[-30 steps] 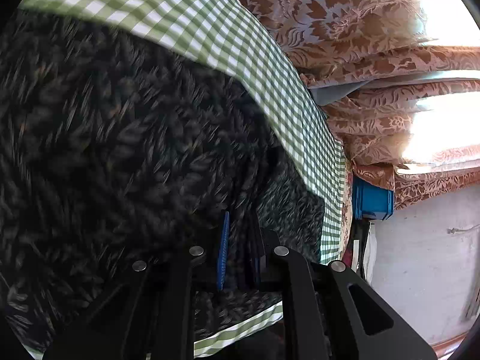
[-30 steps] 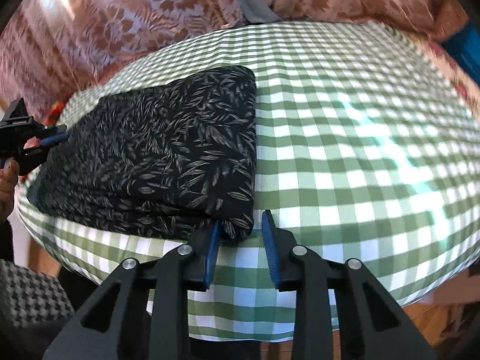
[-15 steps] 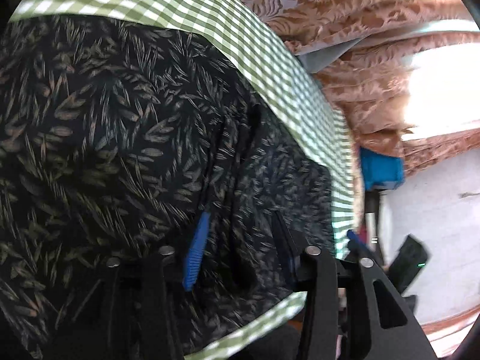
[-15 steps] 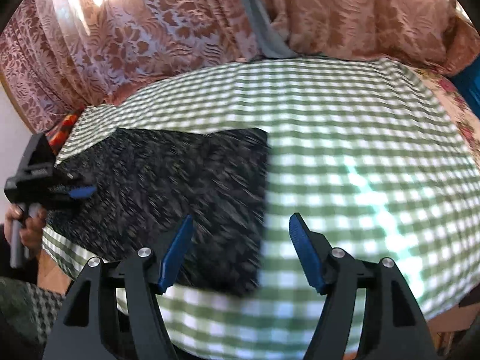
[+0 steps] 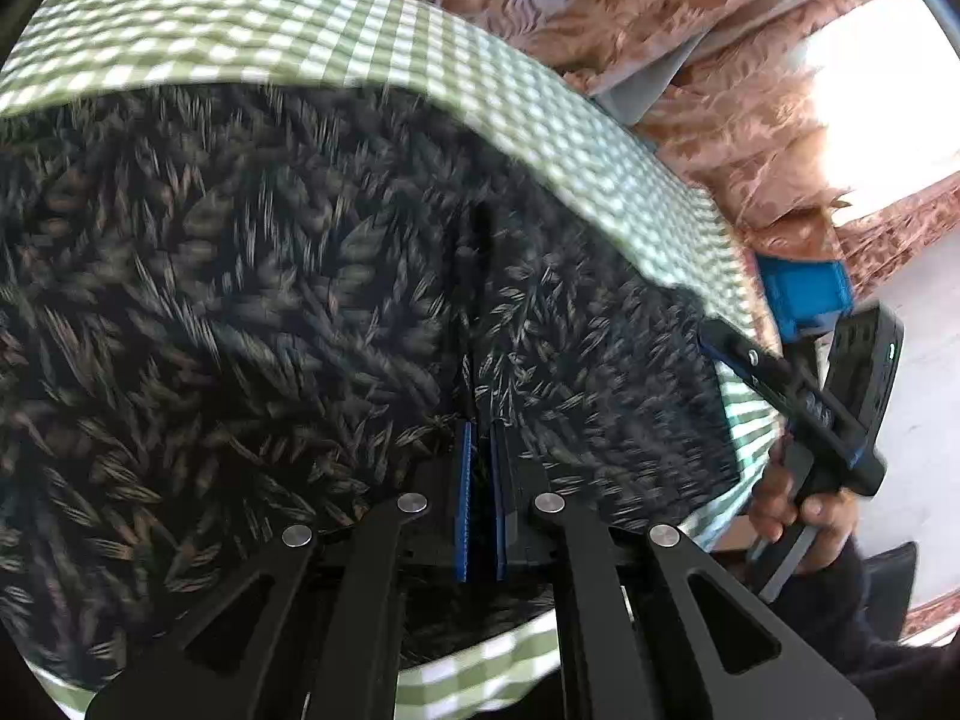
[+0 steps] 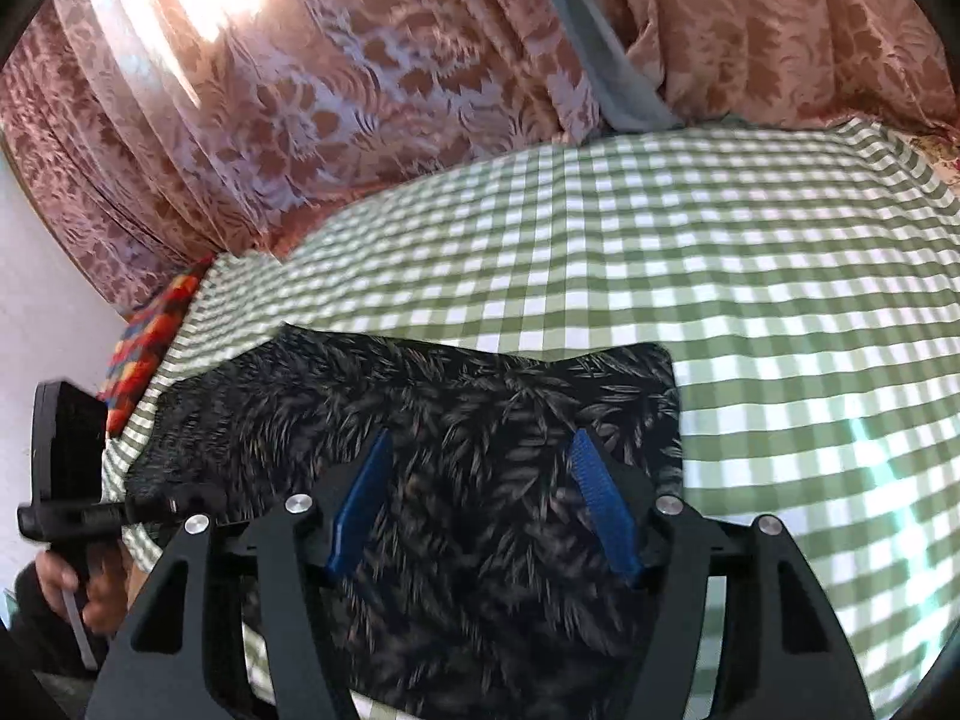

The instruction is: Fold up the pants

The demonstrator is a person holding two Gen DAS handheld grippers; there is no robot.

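The black leaf-print pants (image 5: 270, 330) lie folded on the green checked tablecloth (image 5: 372, 42). My left gripper (image 5: 478, 438) is low over their near edge, its blue pads nearly together with a thin fold of the cloth between them. In the right wrist view the pants (image 6: 480, 420) lie at the table's near left. My right gripper (image 6: 480, 450) is wide open just above them and holds nothing. The right gripper also shows in the left wrist view (image 5: 780, 384), over the pants' far corner. The left gripper shows in the right wrist view (image 6: 150, 504), at the pants' left end.
Brown patterned curtains (image 6: 390, 90) hang behind the table. A blue box (image 5: 804, 294) stands past the table's end. A red patterned cloth (image 6: 150, 348) lies at the table's far left corner. The checked tablecloth (image 6: 750, 276) stretches to the right of the pants.
My left gripper has closed from open onto the pants' near edge. My right gripper has opened wide and moved left over the pants.
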